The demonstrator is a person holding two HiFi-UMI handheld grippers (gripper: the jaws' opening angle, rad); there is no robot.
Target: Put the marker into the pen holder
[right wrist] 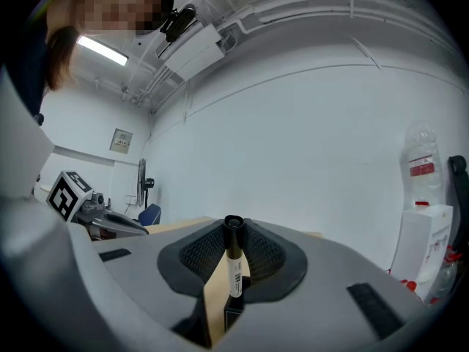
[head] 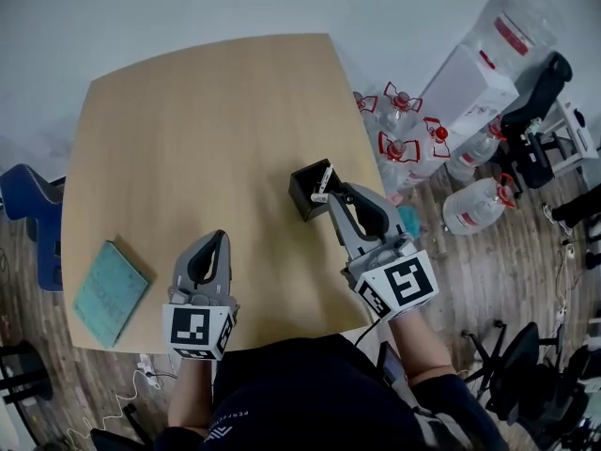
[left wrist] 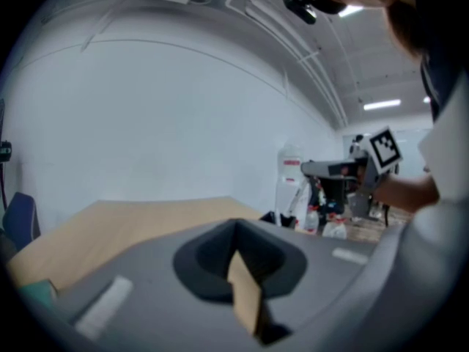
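Observation:
A black square pen holder (head: 305,189) stands near the right edge of the wooden table (head: 188,139). My right gripper (head: 331,195) is shut on a black marker with a white label (head: 322,184), held upright over the holder's near corner. In the right gripper view the marker (right wrist: 234,264) stands between the shut jaws, and its lower end reaches into the holder (right wrist: 233,318) below. My left gripper (head: 218,242) rests low over the table's front part, shut and with nothing in it. In its own view the left gripper (left wrist: 236,229) shows only a sliver of table.
A teal notebook (head: 111,291) lies at the table's front left corner. Several water bottles (head: 404,130) and a dispenser (head: 474,78) stand on the floor to the right. A blue chair (head: 28,205) is on the left, and black chair bases (head: 526,383) at lower right.

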